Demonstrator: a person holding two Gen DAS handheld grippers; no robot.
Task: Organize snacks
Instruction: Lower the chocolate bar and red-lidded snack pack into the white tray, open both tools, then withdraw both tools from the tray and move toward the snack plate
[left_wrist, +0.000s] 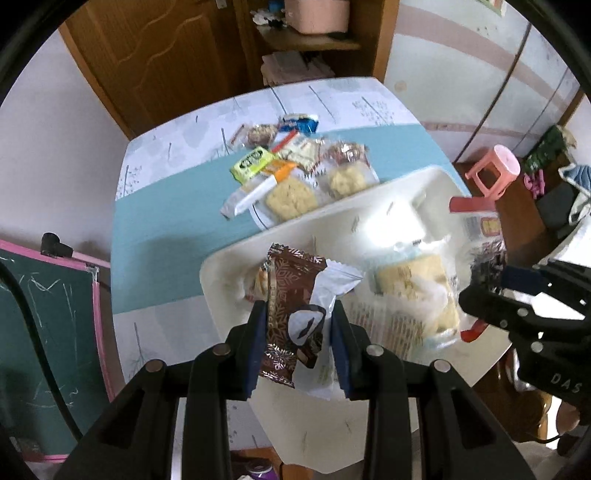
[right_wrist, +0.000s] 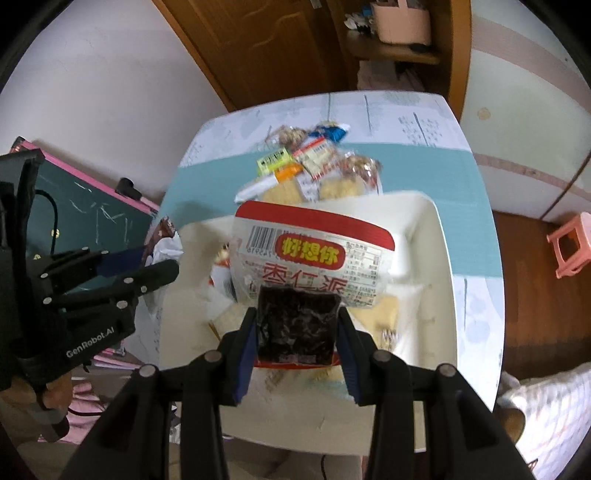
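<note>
Holding two light, crinkly packets over the white tray (left_wrist: 236, 258): left gripper (left_wrist: 298, 334) is clamping the brown wrapper (left_wrist: 286, 295) mid-body; right gripper (right_wrist: 297, 332) is pinching the red-and-white date packet (right_wrist: 314, 251) at its dark end. Film looks slippery; contents probably crushable.

I am seeing the far snack pile (right_wrist: 314, 166) smearing into blur in the right wrist view, so the small print on its wrappers is staying unreadable to me. The red-and-white packet (right_wrist: 314, 258) is covering most of the white tray (right_wrist: 436, 280) beneath it, and whatever is lying under that packet is staying hidden. In the left wrist view the same packet (left_wrist: 413, 291) is blurring, with glare washing out the tray's (left_wrist: 229, 266) far inner wall. The brown wrapper (left_wrist: 291, 295) is dropping behind my left fingers (left_wrist: 258, 343), hiding its lower end. The counter's (left_wrist: 166, 221) near edge is disappearing behind the black gripper frames.
</note>
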